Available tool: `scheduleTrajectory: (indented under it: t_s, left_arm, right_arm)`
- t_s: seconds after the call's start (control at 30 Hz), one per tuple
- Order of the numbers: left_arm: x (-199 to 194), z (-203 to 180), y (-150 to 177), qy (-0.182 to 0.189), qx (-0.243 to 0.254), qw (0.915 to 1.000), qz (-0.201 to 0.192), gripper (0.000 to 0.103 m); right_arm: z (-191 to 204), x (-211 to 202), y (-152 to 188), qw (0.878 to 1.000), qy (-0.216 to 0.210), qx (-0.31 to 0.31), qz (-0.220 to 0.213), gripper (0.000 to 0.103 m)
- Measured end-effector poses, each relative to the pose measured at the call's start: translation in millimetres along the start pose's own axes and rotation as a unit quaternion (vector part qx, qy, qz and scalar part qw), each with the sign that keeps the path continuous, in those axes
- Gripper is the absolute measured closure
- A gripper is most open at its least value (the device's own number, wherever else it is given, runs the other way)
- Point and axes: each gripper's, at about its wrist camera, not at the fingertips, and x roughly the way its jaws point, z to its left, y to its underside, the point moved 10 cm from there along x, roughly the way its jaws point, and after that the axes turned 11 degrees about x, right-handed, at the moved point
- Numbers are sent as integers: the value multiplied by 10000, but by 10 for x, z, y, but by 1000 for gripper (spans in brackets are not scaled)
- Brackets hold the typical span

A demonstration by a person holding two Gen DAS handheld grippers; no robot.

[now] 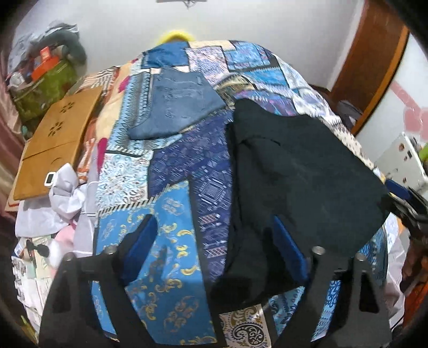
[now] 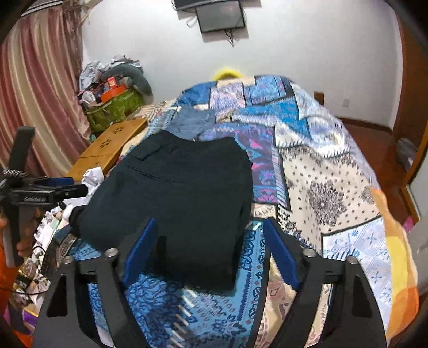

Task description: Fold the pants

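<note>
1. The pants [image 1: 302, 174] (dark, folded into a compact block) lie on the patchwork quilt [image 1: 171, 171]; in the left wrist view they fill the right half of the frame, in the right wrist view [image 2: 176, 192] they sit at centre.
2. The left gripper [image 1: 214, 249] has its blue fingers [image 1: 141, 241] spread wide, nothing between them but quilt and the lower left edge of the pants; whether the right-hand finger touches the cloth cannot be told.
3. The right gripper [image 2: 208, 254] is likewise spread apart; its fingers [image 2: 140, 251] stand either side of the near end of the pants, gripping nothing.
4. Folded jeans [image 1: 176, 104] lie on the quilt above and left of the pants in the left wrist view, apart from them.
5. A wooden board [image 1: 56, 144] with flower cut-outs lies at the left of the frame; a green bag [image 1: 45, 91] heaped with clutter stands in the upper left.
6. In the right wrist view a screen [image 2: 220, 14] hangs at top centre and a pink curtain [image 2: 37, 80] fills the upper left.
7. The other gripper shows at the left edge of the right wrist view; small white lettering on its black bar is too blurred to read.
</note>
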Motion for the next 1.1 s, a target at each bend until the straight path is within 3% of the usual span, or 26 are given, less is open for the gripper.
scheduleTrajectory:
  t_s: [0.1,0.23,0.37,0.5,0.67,0.9,1.1]
  left_arm:
    - [173,-88,110,34,146,9997,208,33]
    - [284,-8,179,-252,157,9993,208,33]
    - [293,69,212,-273,124,9993,226,32]
    - [247,383,223,-1230,293,9914,350,32]
    - [263,658,169,-1039,-53,9933,511,32]
    - [79,571,-433,-679,-138,9975,-152,17]
    - [198,312,-933,-453,181,9982,-342,16]
  right_arm:
    - [-12,116,73,9998,-118,40,174,46]
    - [-27,159,121,9996,-177,11,228,55]
    - [-62,126,126,9995,-193,-39,229,59]
    - [-104,-15,37,10000,33,30,42,59]
    - [-149,-166,-171,9997,3,116,-199,59]
    - [-168,6,-490,9998,-118,103,-122,55]
    - [-125,357,-699,9996,-202,-135,151,55]
